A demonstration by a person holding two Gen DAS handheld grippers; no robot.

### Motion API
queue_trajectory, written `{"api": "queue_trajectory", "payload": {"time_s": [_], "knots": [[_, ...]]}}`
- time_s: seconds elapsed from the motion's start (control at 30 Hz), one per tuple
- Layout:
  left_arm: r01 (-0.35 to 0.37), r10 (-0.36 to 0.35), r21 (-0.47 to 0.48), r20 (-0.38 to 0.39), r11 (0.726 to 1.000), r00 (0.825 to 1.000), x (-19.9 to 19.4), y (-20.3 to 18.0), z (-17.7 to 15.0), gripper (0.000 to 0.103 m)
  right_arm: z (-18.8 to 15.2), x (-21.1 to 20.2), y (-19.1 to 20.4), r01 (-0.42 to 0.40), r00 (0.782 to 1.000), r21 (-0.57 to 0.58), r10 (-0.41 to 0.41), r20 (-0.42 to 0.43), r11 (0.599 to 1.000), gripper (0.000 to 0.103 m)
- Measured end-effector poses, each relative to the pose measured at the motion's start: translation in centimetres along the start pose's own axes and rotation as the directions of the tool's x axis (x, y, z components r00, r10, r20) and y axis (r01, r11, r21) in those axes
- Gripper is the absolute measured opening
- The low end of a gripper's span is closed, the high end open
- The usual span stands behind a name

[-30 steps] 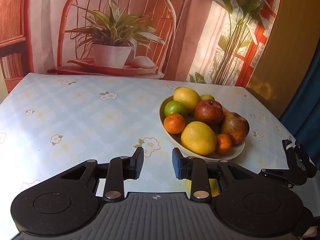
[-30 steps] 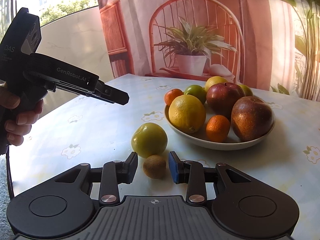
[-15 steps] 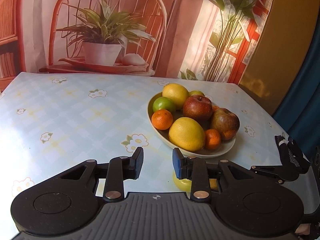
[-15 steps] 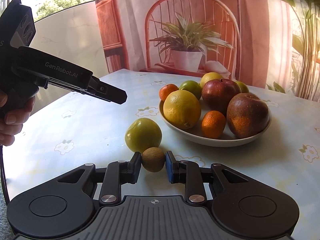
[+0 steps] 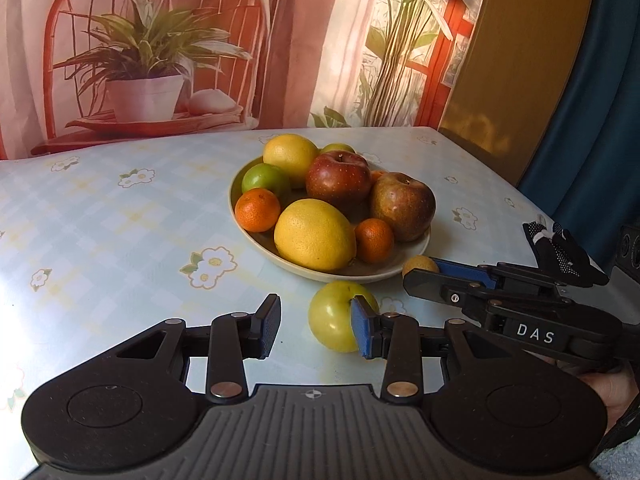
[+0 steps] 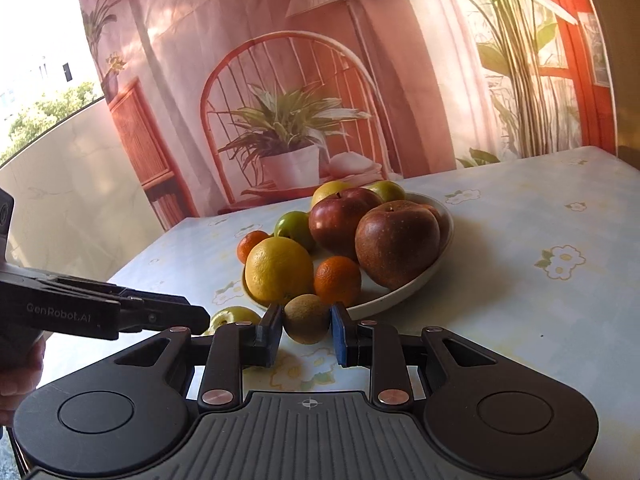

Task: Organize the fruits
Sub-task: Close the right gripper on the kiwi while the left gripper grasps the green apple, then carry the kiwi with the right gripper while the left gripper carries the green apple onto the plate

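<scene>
Two grippers sit low over my table point(image 5: 100, 220), whose glossy pale-blue checked oilcloth is printed with white daisies. On it stands a shallow oval cream bowl point(image 6: 436, 256) heaped with smooth red apples point(image 5: 338, 182), pebbly yellow citrus, small dimpled mandarins and green fruit. Just beside its near rim, on the cloth, lies a round waxy yellow-green apple point(image 5: 330, 320). My left gripper point(image 5: 316, 330), matte black with ribbed blue pads, has just been opening; its jaws stand spread with nothing between them, and one pad overlaps the apple, though I cannot tell if it touches. "GenRobot.AI" is printed on its side in my right view. My right gripper point(image 6: 306, 330), marked "DAS", is pinching a small fuzzy brown kiwi point(image 6: 307, 318) right at the bowl's edge.
</scene>
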State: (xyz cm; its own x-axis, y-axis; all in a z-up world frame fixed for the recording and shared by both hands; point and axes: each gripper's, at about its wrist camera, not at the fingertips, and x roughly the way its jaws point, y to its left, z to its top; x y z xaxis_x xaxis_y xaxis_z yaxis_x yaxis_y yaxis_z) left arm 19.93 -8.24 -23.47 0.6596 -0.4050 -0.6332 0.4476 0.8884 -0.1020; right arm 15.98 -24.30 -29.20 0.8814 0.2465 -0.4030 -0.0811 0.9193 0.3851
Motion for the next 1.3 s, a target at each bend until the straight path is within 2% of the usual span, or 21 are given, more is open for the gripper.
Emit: {"api": "queue_trajectory", "payload": {"time_s": [0.1,0.3,0.53,0.63,0.77,1.07,1.3], "knots": [[0.009,-0.009,0.006,-0.002,1.0,1.0,0.6,-0.1,0.0,0.051,0.0,0.0,-0.5,-0.001,1.0,0.031,0.001,0.012,1.0,0.024],[0.047,-0.047,0.017,-0.009,0.999,0.999,1.5,-0.8,0.2,0.052,-0.1,0.0,-0.4,0.01,1.0,0.026,-0.011,0.009,1.0,0.024],[0.08,-0.078,0.055,-0.036,0.995,0.996,2.5,-1.8,0.0,0.052,0.1,-0.1,-1.2,0.028,0.999,0.085,-0.03,0.021,0.996,0.024],[0.059,-0.056,0.081,-0.037,0.995,0.998,3.0,-2.1,-0.1,0.053,0.0,-0.1,-1.4,0.029,0.999,0.097,-0.031,0.024,0.995,0.024],[0.048,-0.046,0.06,-0.043,0.997,0.998,3.6,-1.7,0.0,0.052,0.1,-0.1,-1.2,0.029,0.999,0.087,-0.031,0.019,0.996,0.024],[0.025,-0.019,0.09,-0.072,0.996,0.997,4.5,-1.9,-0.6,0.05,0.1,0.2,-0.9,0.03,1.0,0.064,-0.03,0.004,0.998,0.024],[0.015,-0.01,0.114,-0.046,0.993,0.999,3.4,-1.7,-0.7,0.05,0.0,0.2,-0.7,0.032,0.999,0.053,-0.032,0.001,0.998,0.024]]}}
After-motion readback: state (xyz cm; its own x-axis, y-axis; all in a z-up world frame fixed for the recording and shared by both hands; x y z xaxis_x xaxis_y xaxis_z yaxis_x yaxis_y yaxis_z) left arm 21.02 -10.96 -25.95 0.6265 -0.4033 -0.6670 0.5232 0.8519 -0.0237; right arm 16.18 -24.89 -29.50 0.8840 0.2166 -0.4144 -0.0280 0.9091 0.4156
